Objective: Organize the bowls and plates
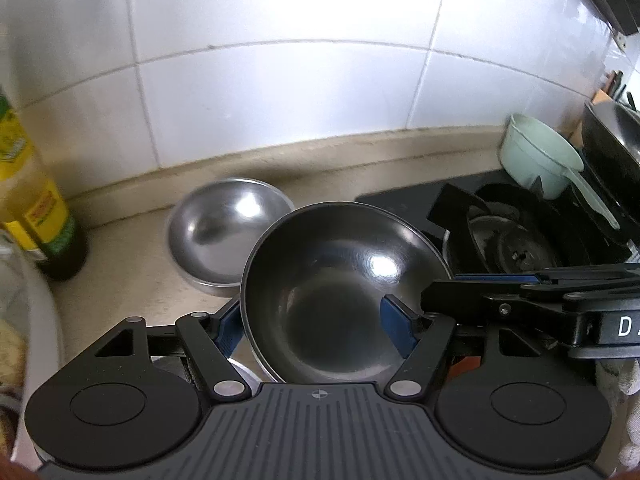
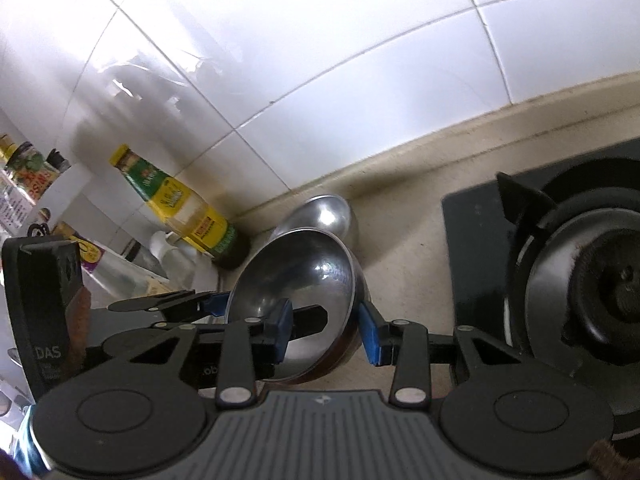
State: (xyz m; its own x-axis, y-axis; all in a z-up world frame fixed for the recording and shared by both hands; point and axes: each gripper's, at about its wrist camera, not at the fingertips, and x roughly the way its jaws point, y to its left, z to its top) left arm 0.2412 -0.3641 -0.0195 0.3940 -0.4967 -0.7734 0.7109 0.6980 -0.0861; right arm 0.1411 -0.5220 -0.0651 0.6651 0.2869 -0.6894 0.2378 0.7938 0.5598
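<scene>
Left wrist view: we find a dark steel bowl (image 1: 340, 292), round, glossy and empty, tilted toward the camera. The left gripper (image 1: 316, 326) straddles its near rim: the left blue pad (image 1: 228, 332) lies against the outer wall and the right blue pad (image 1: 396, 326) sits inside the bowl. We cannot tell whether these pads press on the rim. The right gripper (image 1: 440, 292) reaches in from the right edge and meets the bowl's right rim. Behind it, near the back edge of the counter (image 1: 132, 264), a second steel bowl (image 1: 228, 228), brighter and also empty, rests on the stone surface. A yellow-labelled bottle (image 1: 36, 196) holding pale liquid stands at the left. A pale green plastic scoop (image 1: 536, 160) sits on the black stove (image 1: 400, 200) at the right; we cannot see into it.

Right wrist view: we see the right gripper (image 2: 324, 330) clamped on the dark bowl (image 2: 296, 280), one blue pad (image 2: 280, 330) inside and the other pad (image 2: 370, 332) on the outer wall, the rim pinched between them. The left gripper (image 2: 216, 306) meets the bowl's opposite rim. The bright bowl (image 2: 320, 216) lies just behind, by the tiled wall (image 2: 320, 60). The bottle (image 2: 180, 208) leans in the left corner of the counter (image 2: 400, 232). The burner (image 2: 580, 280) sits to the right.
</scene>
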